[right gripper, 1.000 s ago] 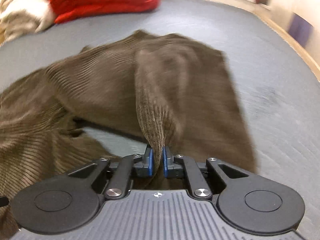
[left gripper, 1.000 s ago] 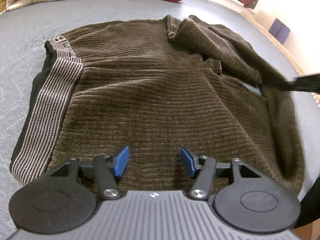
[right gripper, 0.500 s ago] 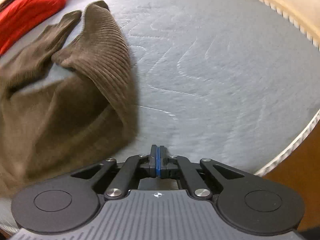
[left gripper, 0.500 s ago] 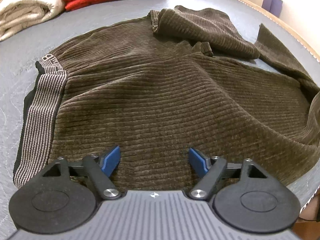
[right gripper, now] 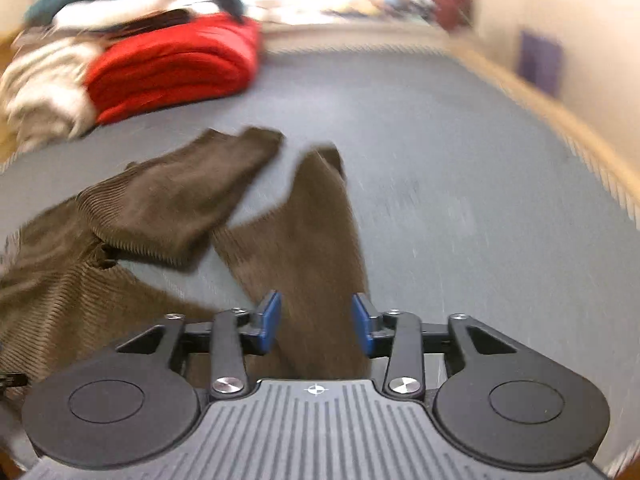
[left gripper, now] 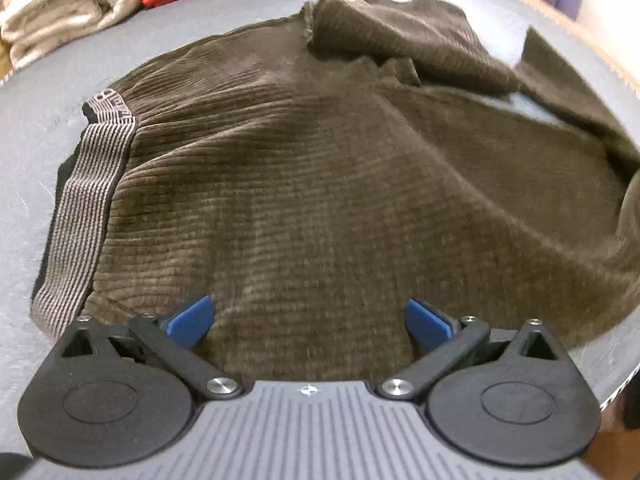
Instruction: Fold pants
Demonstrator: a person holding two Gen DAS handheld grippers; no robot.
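Note:
The brown corduroy pants (left gripper: 320,184) lie spread on the grey mattress (left gripper: 36,120), with the striped waistband (left gripper: 88,208) at the left. My left gripper (left gripper: 308,322) is open and empty, low over the pants' near edge. In the right wrist view the two pant legs (right gripper: 180,204) lie apart, one folded over at the left, the other leg (right gripper: 316,240) running straight toward me. My right gripper (right gripper: 316,322) is open, its jaws on either side of that leg's near end, holding nothing.
Folded red (right gripper: 172,68) and cream (right gripper: 44,88) blankets are stacked at the mattress's far left, with a teal plush on top. The mattress edge (right gripper: 600,168) and a wooden rim run along the right, by the wall.
My right gripper held a pant leg, pulled it out to the right, and has now opened and let it go. My left gripper has opened wider and stayed over the near edge.

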